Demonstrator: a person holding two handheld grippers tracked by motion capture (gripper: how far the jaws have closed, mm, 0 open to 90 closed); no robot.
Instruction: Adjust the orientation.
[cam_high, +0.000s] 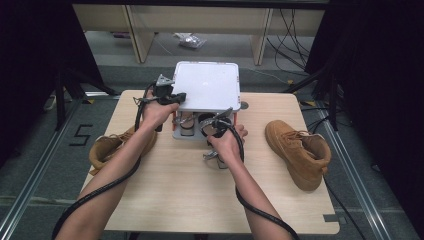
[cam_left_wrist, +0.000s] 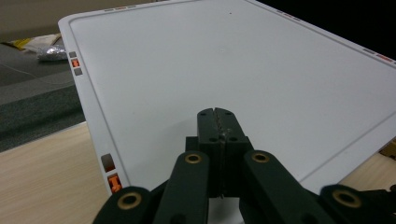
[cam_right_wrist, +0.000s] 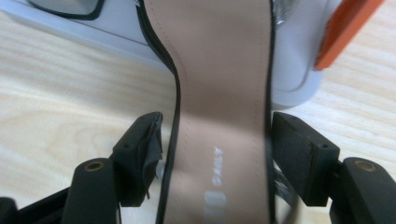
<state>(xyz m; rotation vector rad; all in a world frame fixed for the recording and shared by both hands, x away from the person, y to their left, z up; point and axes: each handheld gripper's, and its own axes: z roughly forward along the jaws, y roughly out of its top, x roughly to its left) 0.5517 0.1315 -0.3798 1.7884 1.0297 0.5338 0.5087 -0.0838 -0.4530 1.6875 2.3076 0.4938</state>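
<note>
A white two-level shoe rack (cam_high: 207, 85) stands at the table's far middle. My left gripper (cam_high: 175, 97) lies on its flat white top (cam_left_wrist: 233, 60) near the left edge, jaws shut with nothing between them (cam_left_wrist: 217, 112). My right gripper (cam_high: 218, 124) reaches to the rack's lower shelf at the front. In the right gripper view a black shoe with a tan insole (cam_right_wrist: 224, 70) lies between the jaws (cam_right_wrist: 217, 126). A narrow gap shows between the left pad (cam_right_wrist: 144, 140) and the shoe's edge. The right pad (cam_right_wrist: 299, 149) sits right beside the other edge.
One tan boot (cam_high: 297, 150) lies on the wooden table (cam_high: 175, 200) at the right, another (cam_high: 107, 147) at the left edge, partly under my left forearm. An orange post (cam_right_wrist: 345, 28) rises from the rack's grey base (cam_right_wrist: 294, 70). Another shoe (cam_high: 187, 125) sits on the lower shelf.
</note>
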